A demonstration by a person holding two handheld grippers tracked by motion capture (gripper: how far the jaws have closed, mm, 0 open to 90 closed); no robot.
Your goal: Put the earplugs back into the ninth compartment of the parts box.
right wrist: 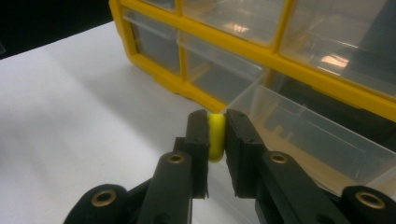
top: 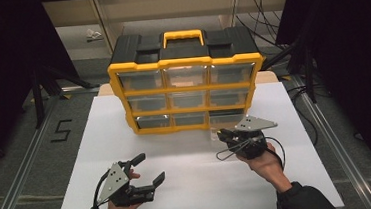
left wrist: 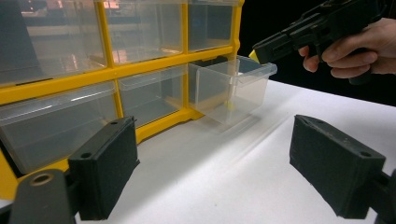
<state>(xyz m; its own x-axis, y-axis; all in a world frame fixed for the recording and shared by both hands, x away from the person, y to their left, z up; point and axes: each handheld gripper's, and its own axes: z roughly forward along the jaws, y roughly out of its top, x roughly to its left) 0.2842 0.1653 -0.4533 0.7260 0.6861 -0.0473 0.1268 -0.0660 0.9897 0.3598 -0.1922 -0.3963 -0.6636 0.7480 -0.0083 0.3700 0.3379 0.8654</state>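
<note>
the right gripper [right wrist: 216, 140] is pinching a small yellow piece [right wrist: 215, 136] between its two black jaws, which are pressing on it from both sides, right at the near corner of a clear drawer [right wrist: 303, 135]. that drawer is sticking out of the bottom right slot of the yellow and black organizer [top: 185, 64], well forward of the other drawers, which are sitting flush in their frame. in the high view the right gripper [top: 224, 135] is reaching toward the pulled-out drawer [top: 222, 124] from the person's side, with the right hand [top: 263, 161] wrapped around its body. the left gripper [top: 151, 170] is sitting nearer the front edge of the white table [top: 190, 184], well apart from the organizer, with its jaws spread wide and gripping nothing. its own camera is looking between those spread jaws across bare table toward the open drawer [left wrist: 231, 88], with the right gripper [left wrist: 261, 51] held just beside the drawer's far rim. the organizer is standing upright at the back of the table, its yellow handle [top: 182, 36] lying flat on top.
</note>
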